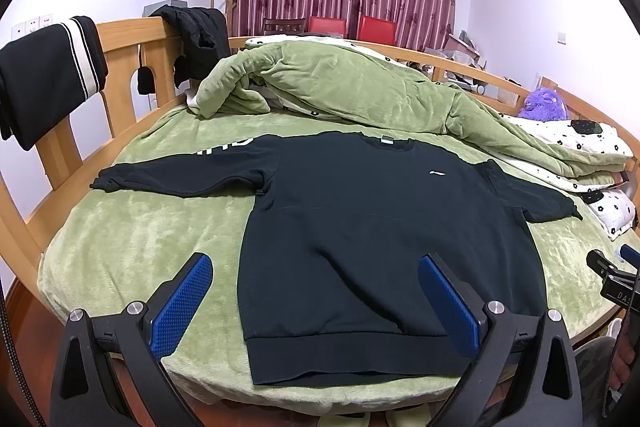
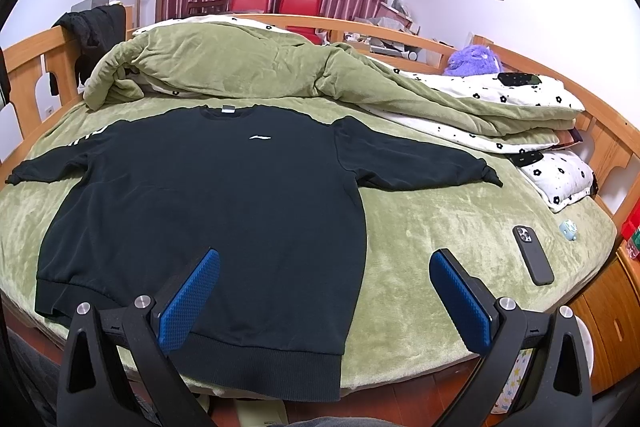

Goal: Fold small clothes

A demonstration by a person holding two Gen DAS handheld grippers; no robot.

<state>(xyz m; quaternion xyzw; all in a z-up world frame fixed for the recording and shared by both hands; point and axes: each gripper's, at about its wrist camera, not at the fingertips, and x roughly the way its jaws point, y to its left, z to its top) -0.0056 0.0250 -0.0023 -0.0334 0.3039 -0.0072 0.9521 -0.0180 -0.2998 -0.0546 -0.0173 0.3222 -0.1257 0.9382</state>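
Sweatshirt: the black sweatshirt (image 1: 360, 227) lies flat, front up, on the green bed cover (image 1: 140, 235), hem at the near edge of the bed, collar toward the heaped quilt (image 1: 340, 83), both sleeves spread out sideways.

Left jaws: your left gripper (image 1: 316, 303) is wide apart and holds nothing; it hovers over the hem's left corner, one pad over bare cover, the other over the body.

Right jaws: your right gripper (image 2: 324, 299) is likewise wide apart and empty, straddling the hem's right corner.

Progress: no fold has been made yet; I judge you are lining up for the first grasp.

Sleeves: the left sleeve (image 1: 180, 175) reaches toward the bed's left edge; the right sleeve (image 2: 420, 163) ends in a bunched cuff.

Nearby: a phone (image 2: 534, 255) and a small pale blue item (image 2: 568, 229) rest on the cover near the right edge, apart from the sweatshirt.

Risk, grip: the plush cover may get pinched along with the hem, dragging the bedding as you lift.

Risk, layers: catching only the top layer would leave the back behind and skew the fold.

Risk, sweep: a wide swing of the right sleeve could knock the phone.

Risk, edge: the hem sits at the bed's edge, so a tug toward you may slide it off.
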